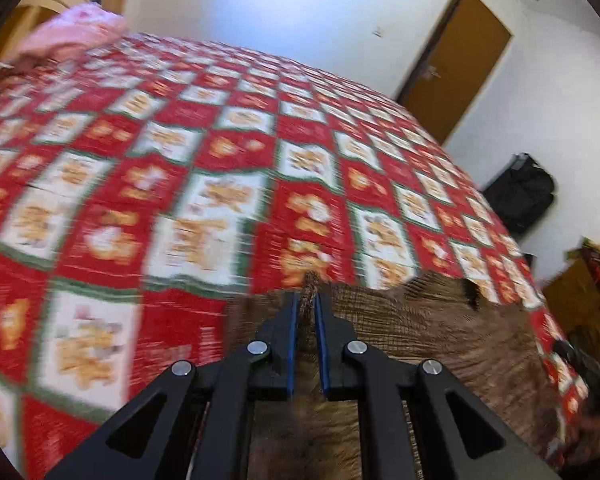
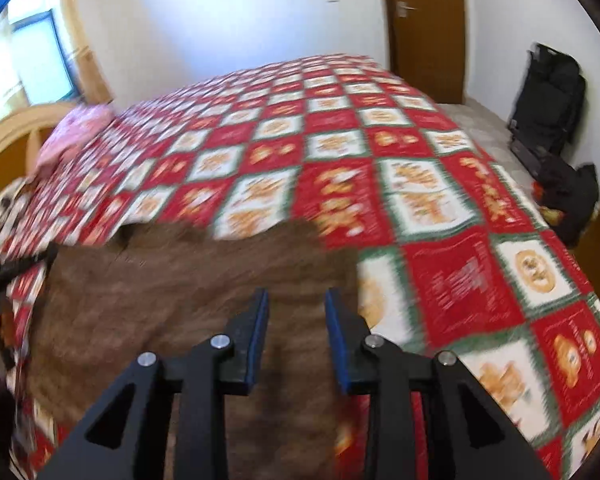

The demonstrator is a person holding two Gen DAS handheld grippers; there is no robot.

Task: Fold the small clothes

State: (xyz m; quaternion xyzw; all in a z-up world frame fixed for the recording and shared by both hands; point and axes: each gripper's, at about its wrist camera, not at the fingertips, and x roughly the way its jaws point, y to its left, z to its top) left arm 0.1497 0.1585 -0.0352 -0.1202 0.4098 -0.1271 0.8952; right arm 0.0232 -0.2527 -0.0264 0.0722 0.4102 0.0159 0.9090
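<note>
Left gripper pointed level across the red-and-white patchwork bed quilt, fingers pinching a brown knitted garment; right gripper hovered above it, fingers parted.

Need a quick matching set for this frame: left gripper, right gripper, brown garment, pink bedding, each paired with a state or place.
Column 1:
1. left gripper
2. right gripper
3. brown garment
4. pink bedding

Column 2:
A. at the bed's far end
B. open, nothing between the fingers
C. spread on the red checked bedspread
D. shut on brown fabric

Pairs: 1-D, 2-B, 3-C, 4-A
</note>
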